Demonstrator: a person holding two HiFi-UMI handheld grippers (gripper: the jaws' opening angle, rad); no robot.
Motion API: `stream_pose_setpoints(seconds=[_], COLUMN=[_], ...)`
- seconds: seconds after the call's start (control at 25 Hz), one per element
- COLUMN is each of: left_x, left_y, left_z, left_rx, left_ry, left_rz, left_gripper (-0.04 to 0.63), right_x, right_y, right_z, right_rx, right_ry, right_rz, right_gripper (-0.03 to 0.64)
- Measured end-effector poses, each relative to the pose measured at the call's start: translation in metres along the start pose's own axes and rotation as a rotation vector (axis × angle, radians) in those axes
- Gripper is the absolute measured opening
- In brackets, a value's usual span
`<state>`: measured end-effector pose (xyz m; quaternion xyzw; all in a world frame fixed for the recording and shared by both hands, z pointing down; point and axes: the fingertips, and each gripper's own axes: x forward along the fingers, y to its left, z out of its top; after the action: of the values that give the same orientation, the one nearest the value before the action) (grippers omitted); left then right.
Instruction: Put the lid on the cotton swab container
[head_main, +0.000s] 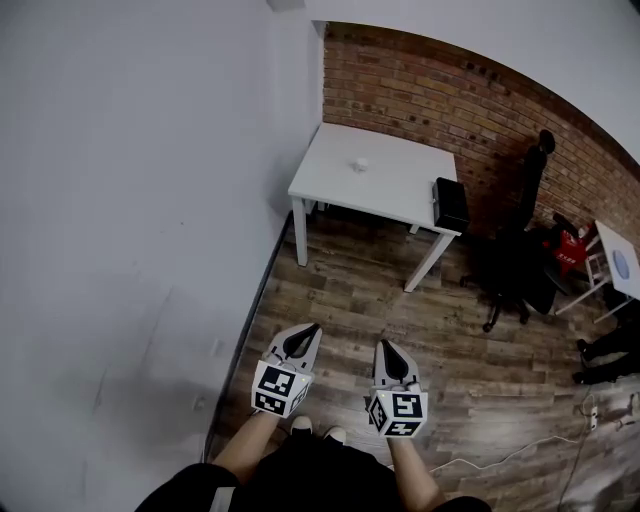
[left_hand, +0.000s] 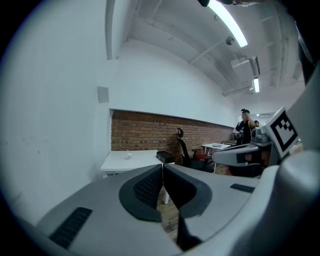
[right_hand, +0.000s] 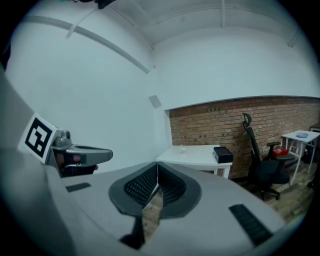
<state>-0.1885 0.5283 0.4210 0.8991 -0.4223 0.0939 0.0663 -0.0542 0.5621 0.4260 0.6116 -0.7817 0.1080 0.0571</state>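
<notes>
Cotton swab container (head_main: 360, 164), too small to confirm, sits at twelve o'clock on the surface (head_main: 330, 185), well apart from you; so your left hand-held gripper (head_main: 310, 330) and right hand-held gripper (head_main: 386, 347) are closed, empty.

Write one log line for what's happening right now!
task: not begun | left gripper: shut, empty | right gripper: shut, empty | small white item: on white table, across the floor

White table (head_main: 400, 185) by brick wall (head_main: 420, 90), black box (head_main: 450, 203) on it, office chair (head_main: 515, 265) nearby
</notes>
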Motion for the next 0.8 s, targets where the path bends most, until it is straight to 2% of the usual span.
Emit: stream_pose_setpoints(seconds=[0.28,0.8], left_x=[0.003,0.011], left_y=[-0.009,-0.055], left_z=[0.000,-0.001], left_rx=[0.003,0.015], left_ry=[0.009,0.019], left_rz=[0.003,0.004], left_gripper=[0.015,0.015], right_x=[-0.006,-0.034], right_y=[-0.005,-0.036], right_z=[-0.007,-0.015], right_rx=[0.020,0.031], right_ry=[0.021,0.027], right_rz=[0.025,0.051], right_gripper=[0.021,0.021])
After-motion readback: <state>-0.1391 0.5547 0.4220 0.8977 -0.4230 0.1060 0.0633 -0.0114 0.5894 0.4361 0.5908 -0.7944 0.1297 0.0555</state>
